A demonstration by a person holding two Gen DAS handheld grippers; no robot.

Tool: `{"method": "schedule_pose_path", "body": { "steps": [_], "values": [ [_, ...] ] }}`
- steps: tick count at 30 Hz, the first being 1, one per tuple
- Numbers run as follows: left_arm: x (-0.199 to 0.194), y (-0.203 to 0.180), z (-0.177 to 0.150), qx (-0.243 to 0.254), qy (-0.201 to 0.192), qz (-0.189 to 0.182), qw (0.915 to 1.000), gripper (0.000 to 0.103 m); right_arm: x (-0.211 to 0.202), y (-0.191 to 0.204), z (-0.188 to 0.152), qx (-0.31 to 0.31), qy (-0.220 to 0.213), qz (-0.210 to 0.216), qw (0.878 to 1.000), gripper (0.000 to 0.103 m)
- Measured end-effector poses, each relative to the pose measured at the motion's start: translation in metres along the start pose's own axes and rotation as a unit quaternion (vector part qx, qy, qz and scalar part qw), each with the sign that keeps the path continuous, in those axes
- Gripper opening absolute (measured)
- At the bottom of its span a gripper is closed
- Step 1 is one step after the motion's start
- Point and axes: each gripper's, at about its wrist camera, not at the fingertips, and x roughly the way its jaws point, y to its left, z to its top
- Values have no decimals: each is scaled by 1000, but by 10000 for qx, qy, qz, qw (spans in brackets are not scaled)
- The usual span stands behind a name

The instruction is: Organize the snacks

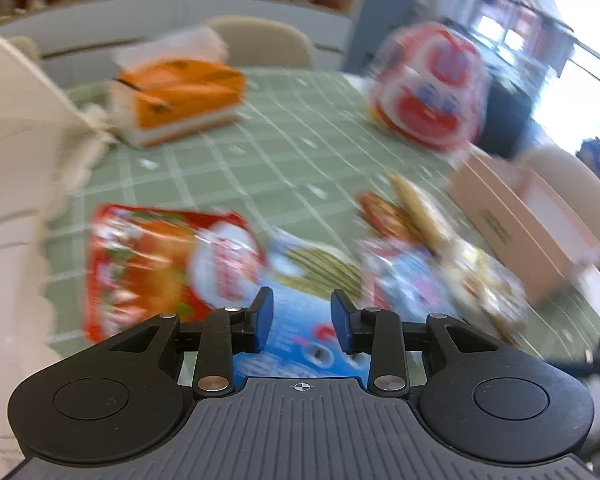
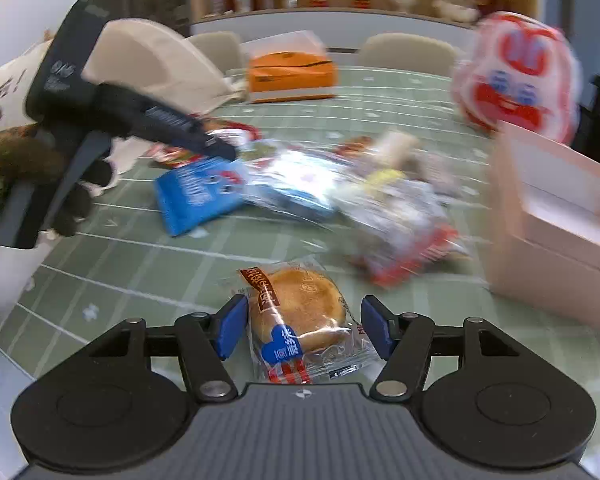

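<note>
In the right wrist view a round bun in a clear wrapper (image 2: 300,312) lies on the green checked tablecloth (image 2: 140,256). It sits between the blue pads of my right gripper (image 2: 304,328), which stand close to the wrapper's edges without squeezing the bun. My left gripper (image 1: 302,320) hovers over a blue snack packet (image 1: 304,344), its pads apart with nothing pinched. The right wrist view shows the left gripper (image 2: 220,148) tipped down onto that blue packet (image 2: 196,196), held by a dark-gloved hand (image 2: 84,192). A red packet (image 1: 152,264) lies to its left.
A blurred pile of wrapped snacks (image 2: 380,200) fills the table's middle. A pink open box (image 2: 560,232) stands at the right. Behind are an orange tissue box (image 2: 292,76), a red-and-white bag (image 2: 516,72) and a cream tote bag (image 2: 152,64). Chairs and a shelf stand beyond.
</note>
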Motion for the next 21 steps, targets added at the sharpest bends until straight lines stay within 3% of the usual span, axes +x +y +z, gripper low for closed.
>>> {"method": "schedule_pose_path", "body": {
  "steps": [6, 12, 17, 21],
  "values": [
    [-2, -43, -19, 431, 252, -368, 9981, 34, -28, -46, -25, 574, -222, -546, 9966, 63],
    [15, -68, -23, 473, 225, -154, 9985, 34, -38, -85, -51, 1549, -650, -784, 9827, 65],
    [6, -66, -3, 636, 95, -389, 9972, 34, -47, -87, -56, 1860, -960, -989, 9728, 77],
    [-12, -44, 7, 597, -109, -137, 9981, 35, -38, -93, -55, 2015, -770, -886, 9724, 77]
  ]
}}
